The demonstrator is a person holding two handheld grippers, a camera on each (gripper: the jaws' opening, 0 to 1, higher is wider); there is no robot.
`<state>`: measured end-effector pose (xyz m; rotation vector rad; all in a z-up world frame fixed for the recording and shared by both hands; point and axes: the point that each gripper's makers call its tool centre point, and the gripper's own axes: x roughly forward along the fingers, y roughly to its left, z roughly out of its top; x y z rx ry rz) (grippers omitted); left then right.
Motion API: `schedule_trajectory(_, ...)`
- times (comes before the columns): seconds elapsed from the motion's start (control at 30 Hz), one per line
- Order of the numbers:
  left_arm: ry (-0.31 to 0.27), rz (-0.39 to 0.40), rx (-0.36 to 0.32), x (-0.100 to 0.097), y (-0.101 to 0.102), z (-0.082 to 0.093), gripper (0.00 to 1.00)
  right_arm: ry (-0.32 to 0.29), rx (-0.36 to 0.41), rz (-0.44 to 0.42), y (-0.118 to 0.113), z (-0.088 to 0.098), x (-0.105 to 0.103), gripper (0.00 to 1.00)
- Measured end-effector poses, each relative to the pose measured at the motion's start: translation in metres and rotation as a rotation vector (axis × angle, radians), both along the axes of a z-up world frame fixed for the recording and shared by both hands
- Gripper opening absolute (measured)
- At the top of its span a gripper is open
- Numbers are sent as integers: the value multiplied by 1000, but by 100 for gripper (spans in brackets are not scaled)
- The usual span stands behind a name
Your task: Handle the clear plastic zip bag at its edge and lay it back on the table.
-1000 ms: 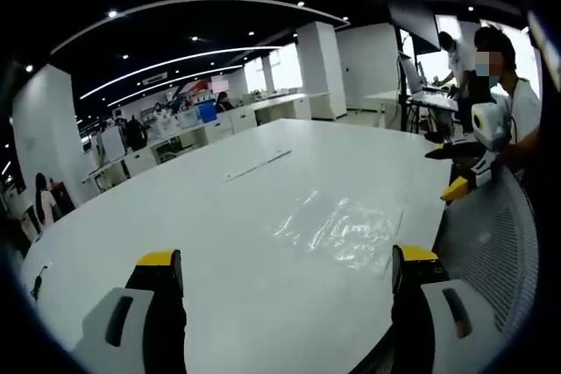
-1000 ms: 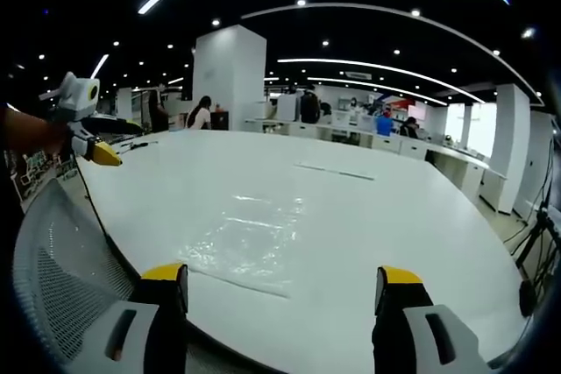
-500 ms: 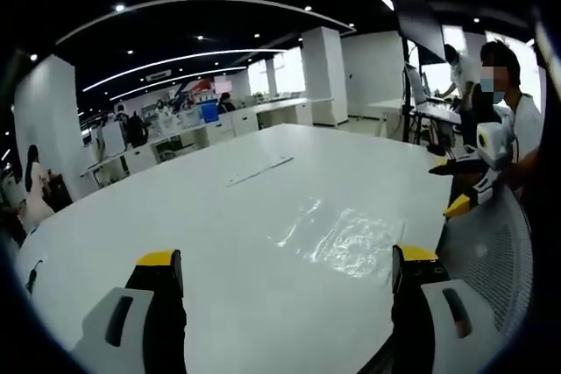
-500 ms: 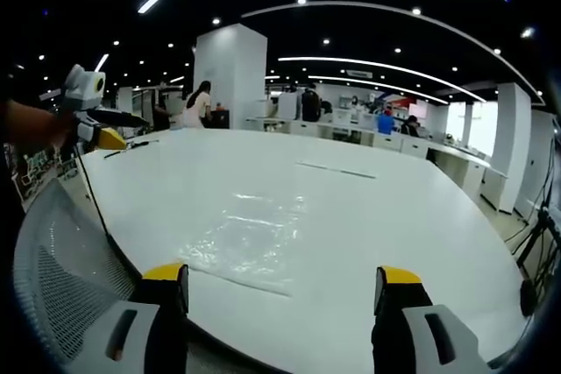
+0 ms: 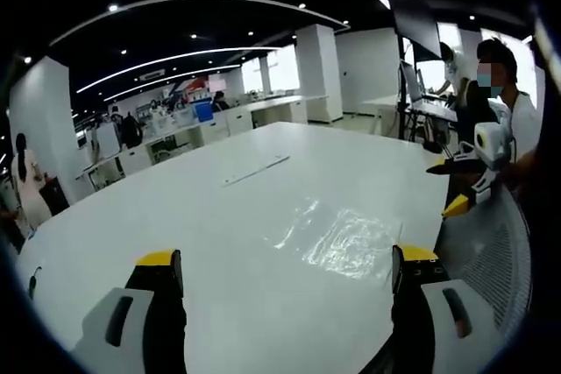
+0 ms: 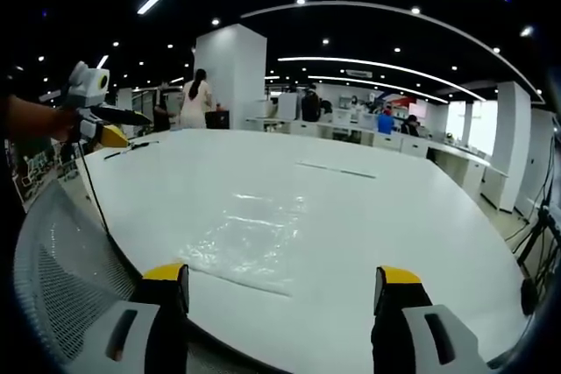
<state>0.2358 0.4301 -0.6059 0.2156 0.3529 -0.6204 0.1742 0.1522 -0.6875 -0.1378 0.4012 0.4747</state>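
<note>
Clear plastic, the zip bag (image 5: 337, 236) (image 6: 248, 240) lies flat and crinkled on the white table (image 5: 219, 243) (image 6: 377, 208), close to the edge by the mesh chair back (image 5: 486, 251) (image 6: 53, 260). Both tools hang above that edge with nothing in them: the left gripper (image 5: 285, 273) (image 6: 112, 136) has its yellow-tipped jaws spread wide, and the right gripper (image 6: 279, 286) (image 5: 458, 206) is released as well, apart from the bag.

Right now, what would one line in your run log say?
bag: clear zip bag flat on white table, untouched | left gripper: open, clear of bag | right gripper: open, clear of bag
</note>
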Motion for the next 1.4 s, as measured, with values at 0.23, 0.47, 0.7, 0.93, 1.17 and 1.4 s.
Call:
schedule_trajectory(0.23,8,-10,10,2,-1,-2,99,-1,5,-2,0,0,0,87)
schedule_trajectory(0.47,7,-26,22,6,-4,-2,99,0,5,-4,0,0,0,86)
schedule_trajectory(0.7,8,-39,31,8,-7,-3,99,0,6,-3,-1,0,0,86)
schedule_trajectory(0.93,20,-49,40,9,-8,-7,99,4,5,-3,-1,-1,0,86)
schedule_trajectory(1.17,26,-52,45,9,-8,-11,99,9,2,-1,-1,-1,0,85)
schedule_trajectory(1.4,38,-63,52,8,-11,-18,99,15,-2,0,-1,-2,-1,85)
